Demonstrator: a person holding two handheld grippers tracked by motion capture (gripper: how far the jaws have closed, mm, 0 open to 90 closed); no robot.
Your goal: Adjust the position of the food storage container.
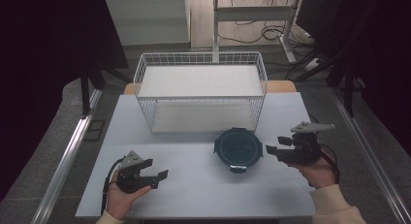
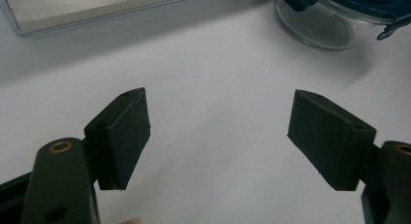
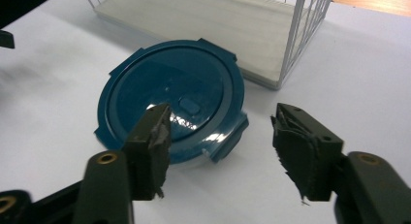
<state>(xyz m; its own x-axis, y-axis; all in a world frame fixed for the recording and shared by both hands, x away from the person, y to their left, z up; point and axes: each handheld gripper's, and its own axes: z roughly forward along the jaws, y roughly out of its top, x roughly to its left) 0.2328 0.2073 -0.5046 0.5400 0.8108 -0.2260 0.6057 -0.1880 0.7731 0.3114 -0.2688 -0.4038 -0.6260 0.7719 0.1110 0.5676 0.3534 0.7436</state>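
We hold the left tool (image 1: 154, 178) and the right tool (image 1: 275, 150) released, both empty. The container (image 1: 238, 147) stands on the table (image 1: 194, 185), in front of the wire basket (image 1: 201, 90), just beside our right tool. A grip on its smooth lid may slip. The left gripper view reveals its clear glass body.

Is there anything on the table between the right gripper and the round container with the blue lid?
Nothing visible does. The right gripper is open beside the container, and only bare white table lies between them. In the right gripper view the blue lid sits just beyond the jaws, unobstructed.
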